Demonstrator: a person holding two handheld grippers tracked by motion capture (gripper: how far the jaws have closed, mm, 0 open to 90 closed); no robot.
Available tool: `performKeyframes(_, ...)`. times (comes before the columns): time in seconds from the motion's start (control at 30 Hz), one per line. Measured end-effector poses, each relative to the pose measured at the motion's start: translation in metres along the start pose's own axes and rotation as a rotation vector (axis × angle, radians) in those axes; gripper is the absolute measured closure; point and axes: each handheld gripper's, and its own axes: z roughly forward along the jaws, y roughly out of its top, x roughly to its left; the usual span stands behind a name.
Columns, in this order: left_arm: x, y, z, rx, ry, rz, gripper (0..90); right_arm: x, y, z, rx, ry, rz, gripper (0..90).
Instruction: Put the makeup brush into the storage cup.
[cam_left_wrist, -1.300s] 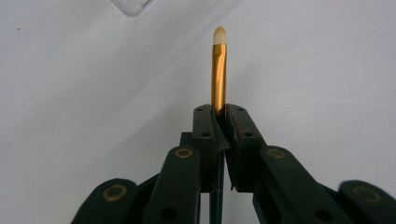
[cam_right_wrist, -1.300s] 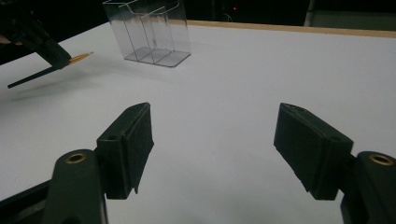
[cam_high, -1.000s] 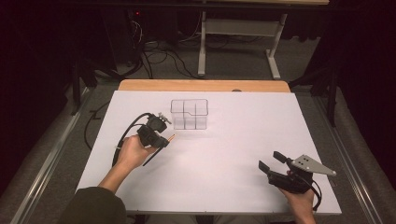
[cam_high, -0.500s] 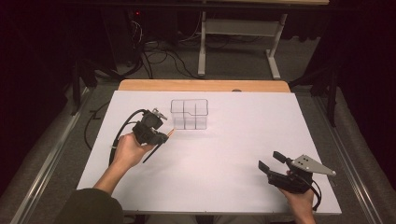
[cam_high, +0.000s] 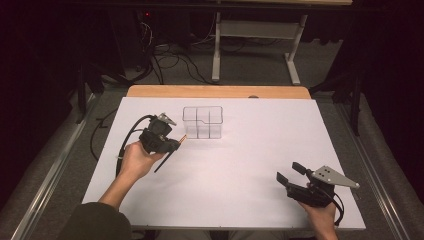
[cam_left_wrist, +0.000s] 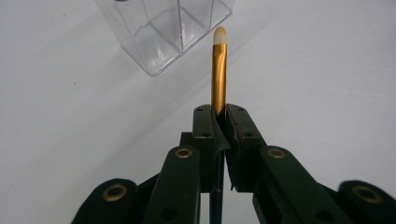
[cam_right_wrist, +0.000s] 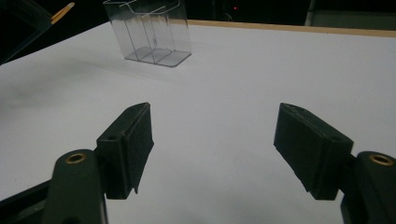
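You are pinching a slim, light, stiff makeup brush (cam_left_wrist: 218, 70) by its gold ferrule in the closed left gripper (cam_left_wrist: 220, 116), just beside the clear organizer (cam_left_wrist: 163, 32), tip toward it, while your right gripper (cam_right_wrist: 212, 144) is idling wide open, holding nothing.

In the high view, light falls from above onto the white tabletop (cam_high: 240, 165), which is bright and even, while the floor and room around it sink into near black, darkest at the left and right edges. Shadows on the sheet are soft and faint. The left gripper view is sharp on the gold brush (cam_left_wrist: 218, 70), with a glint along its ferrule; the nearest jaws at the bottom edge blur. In the right gripper view the clear organizer (cam_right_wrist: 149, 32) catches thin highlights, and a dim grey shadow spreads over the left of the frame.
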Motion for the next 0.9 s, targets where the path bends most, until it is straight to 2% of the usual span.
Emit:
performKeyframes(0.37, -0.0039, 0.0035, -0.0058, -0.044, -0.009, 0.006, 83.4, 0.0003, -0.0001, 0.0003, 0.0, 0.002, -0.003, 29.9)
performKeyframes(0.9, -0.0042, 0.0056, -0.0106, -0.106, -0.022, -0.011, 83.4, 0.0003, -0.0001, 0.0004, 0.0, 0.0, -0.005, 29.9)
